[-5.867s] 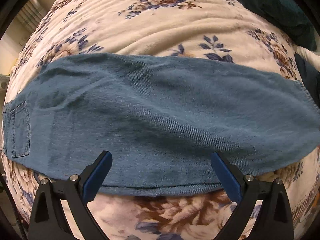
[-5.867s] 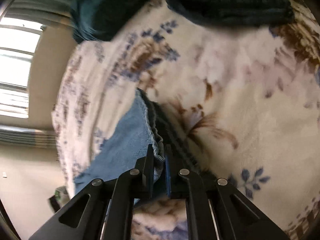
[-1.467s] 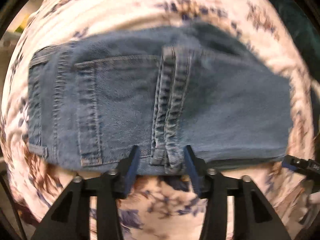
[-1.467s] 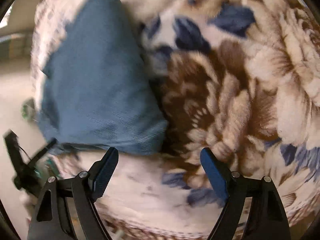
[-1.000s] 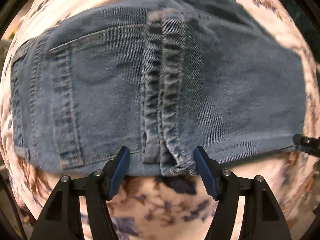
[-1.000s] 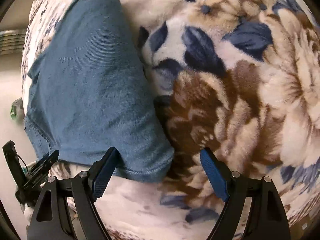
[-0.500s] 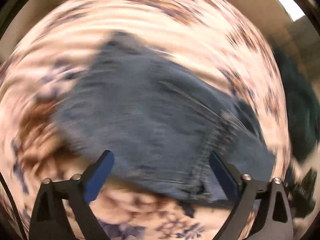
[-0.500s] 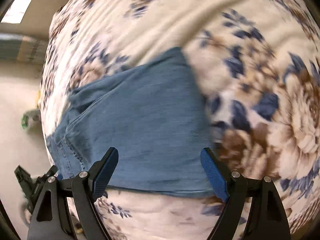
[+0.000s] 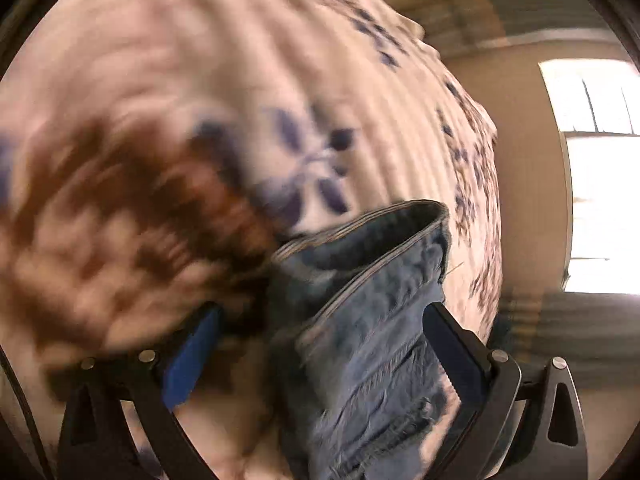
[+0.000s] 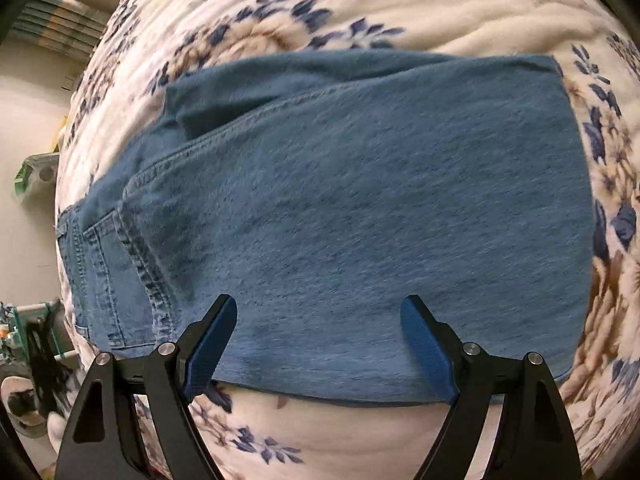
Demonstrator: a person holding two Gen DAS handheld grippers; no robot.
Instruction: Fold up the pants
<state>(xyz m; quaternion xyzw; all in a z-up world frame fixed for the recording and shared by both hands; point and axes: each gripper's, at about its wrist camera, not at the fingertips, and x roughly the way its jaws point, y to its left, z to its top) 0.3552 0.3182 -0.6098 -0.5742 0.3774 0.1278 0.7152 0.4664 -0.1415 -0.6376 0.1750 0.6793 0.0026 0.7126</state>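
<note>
Jeans (image 10: 360,208) lie folded across a floral blanket (image 10: 360,432), waistband end toward the picture's left. The right gripper (image 10: 320,344) hovers wide open over the near edge, holding nothing. The left gripper (image 9: 320,356), its jaws just opened, is blurred; it seems to straddle the waistband (image 9: 368,280) without pressing. For a neat next fold, pinch every layer at the edge and lift both ends evenly.

bright window (image 9: 600,176), beige wall (image 9: 528,184), floral blanket (image 10: 360,4) covering the bed
</note>
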